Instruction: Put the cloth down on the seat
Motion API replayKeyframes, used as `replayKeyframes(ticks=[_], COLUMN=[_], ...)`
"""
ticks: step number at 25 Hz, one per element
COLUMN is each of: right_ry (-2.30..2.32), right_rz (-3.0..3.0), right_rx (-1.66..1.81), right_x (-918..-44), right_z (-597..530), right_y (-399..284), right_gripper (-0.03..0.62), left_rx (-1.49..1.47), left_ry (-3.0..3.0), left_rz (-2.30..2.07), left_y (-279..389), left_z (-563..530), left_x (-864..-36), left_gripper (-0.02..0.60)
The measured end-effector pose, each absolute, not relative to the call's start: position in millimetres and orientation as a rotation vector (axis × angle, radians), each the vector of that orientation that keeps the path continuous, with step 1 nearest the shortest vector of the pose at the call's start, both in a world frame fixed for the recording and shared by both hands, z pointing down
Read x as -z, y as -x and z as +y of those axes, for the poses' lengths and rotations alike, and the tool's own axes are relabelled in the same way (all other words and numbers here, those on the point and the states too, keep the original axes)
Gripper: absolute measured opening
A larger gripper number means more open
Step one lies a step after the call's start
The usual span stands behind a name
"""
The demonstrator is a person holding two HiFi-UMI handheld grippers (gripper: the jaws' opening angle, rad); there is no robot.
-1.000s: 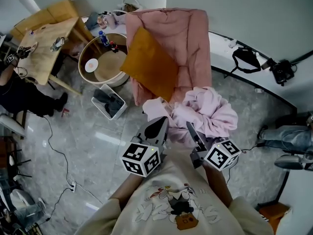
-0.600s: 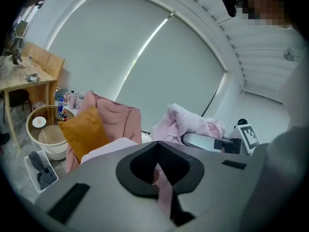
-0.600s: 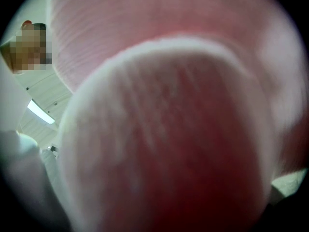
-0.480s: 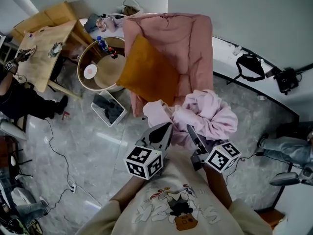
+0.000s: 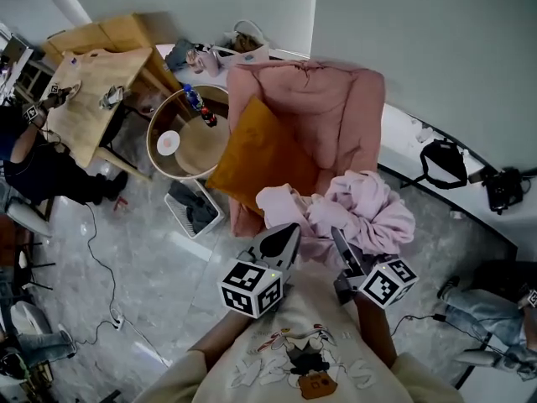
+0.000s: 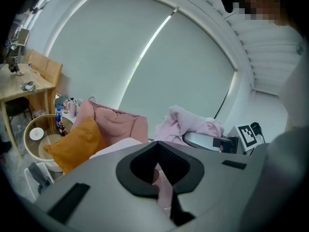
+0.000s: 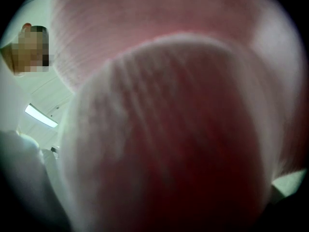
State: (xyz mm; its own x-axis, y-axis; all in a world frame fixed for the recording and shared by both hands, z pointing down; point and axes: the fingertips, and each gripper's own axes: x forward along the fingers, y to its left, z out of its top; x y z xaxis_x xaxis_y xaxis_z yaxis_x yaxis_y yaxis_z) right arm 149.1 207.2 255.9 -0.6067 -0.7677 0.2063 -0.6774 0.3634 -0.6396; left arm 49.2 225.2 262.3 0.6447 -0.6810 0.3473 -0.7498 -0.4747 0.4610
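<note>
- My left gripper (image 5: pixel 283 237) has its jaws pinched together on a pink fold of the cloth (image 5: pixel 369 212).
- My right gripper (image 5: pixel 340 240) has its jaws wide, gripping a thick bunch of it that covers the right gripper view.
- The cloth is heaped at the near edge of the armchair (image 5: pixel 336 116), right of the orange cushion (image 5: pixel 264 154).
- A round table (image 5: pixel 201 145) stands far left.

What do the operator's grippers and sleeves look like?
The left gripper and right gripper have grey bodies with dark tapered jaws. Each carries a white cube of black square markers: left cube, right cube. The person wears a cream sweatshirt with a cartoon print.
</note>
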Motion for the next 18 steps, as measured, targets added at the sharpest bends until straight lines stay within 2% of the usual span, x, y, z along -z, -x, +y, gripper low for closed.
replayKeyframes(ticks=[18], right_ry=[1.114], right_rz=[2.614], right_rx=[1.198], right_x=[-284.8], right_z=[78.2], right_y=[-183.5], right_gripper=[0.232], left_rx=[-0.165], left_ry=[-2.134], left_rz=[-1.293], left_y=[-103.6], left_z=[111.6], left_x=[-274.1], left_gripper=[0.005])
